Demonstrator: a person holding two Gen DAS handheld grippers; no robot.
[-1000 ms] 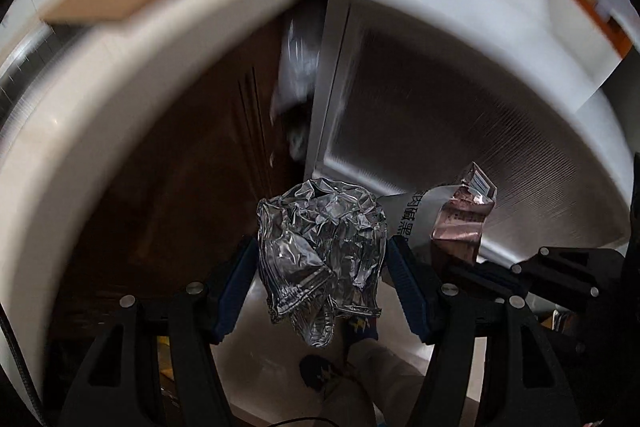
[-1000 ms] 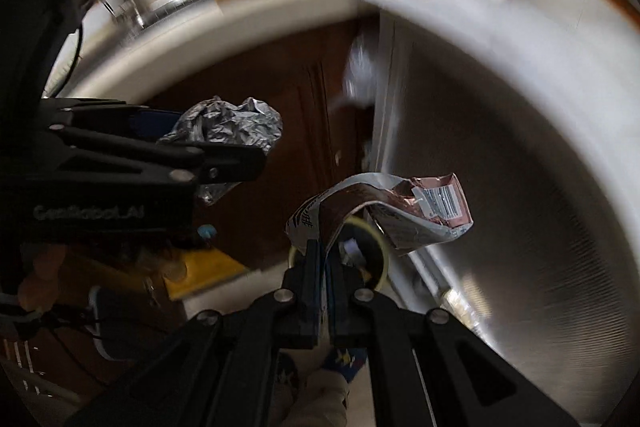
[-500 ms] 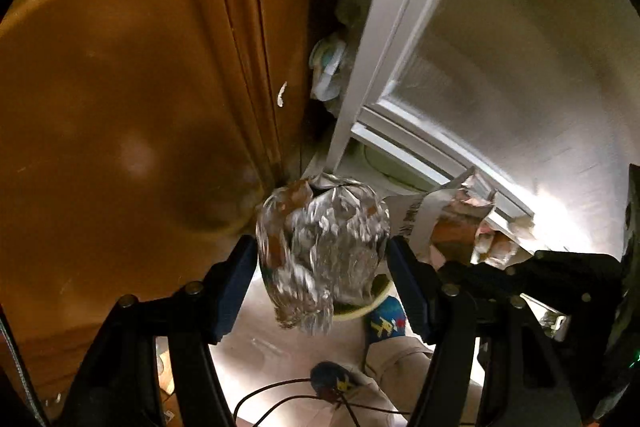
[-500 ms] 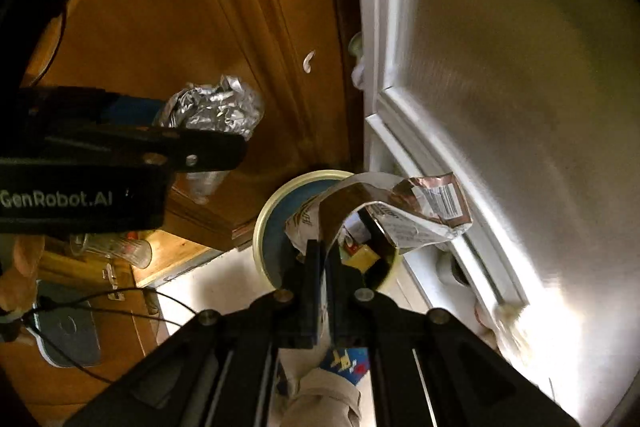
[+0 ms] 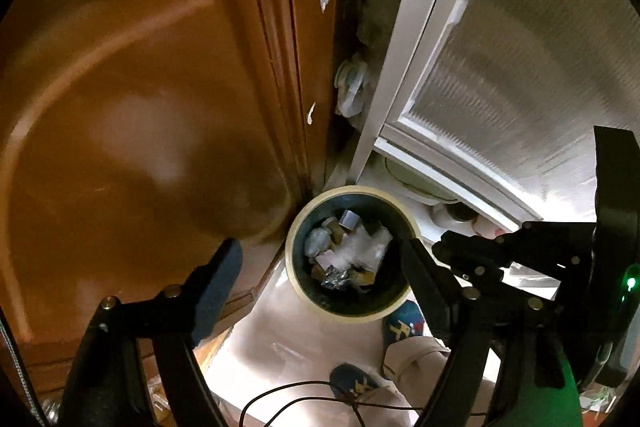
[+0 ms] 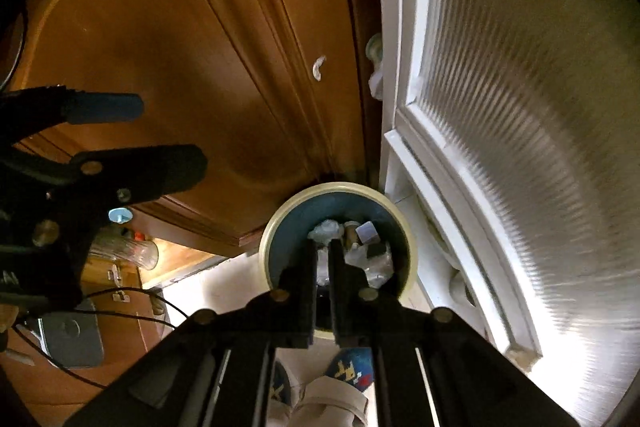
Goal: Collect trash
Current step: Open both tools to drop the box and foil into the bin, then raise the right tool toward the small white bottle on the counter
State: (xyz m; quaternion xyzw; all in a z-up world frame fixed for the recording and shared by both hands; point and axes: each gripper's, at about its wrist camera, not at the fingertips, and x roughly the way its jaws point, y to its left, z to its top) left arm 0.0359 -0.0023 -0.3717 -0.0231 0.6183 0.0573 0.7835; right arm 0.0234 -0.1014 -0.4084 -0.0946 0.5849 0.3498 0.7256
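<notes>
Both views are dim and warm-toned, with black vignetting round the fisheye circle and straight edges bowed strongly toward the rim. Light comes through the ribbed glass door [image 6: 520, 107], which glares white at its lower right and is streaked with motion blur. The wooden cabinet door [image 5: 140, 127] carries soft hazy reflections. The bin [image 5: 352, 255] interior is shadowed and grainy, while the floor [image 5: 280, 347] beside it is washed out.

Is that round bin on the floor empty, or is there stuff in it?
Not empty. The bin stands upright with no lid, and crumpled trash covers its bottom: wrappers, pale plastic, something silvery. How deep the pile goes cannot be told.
</notes>
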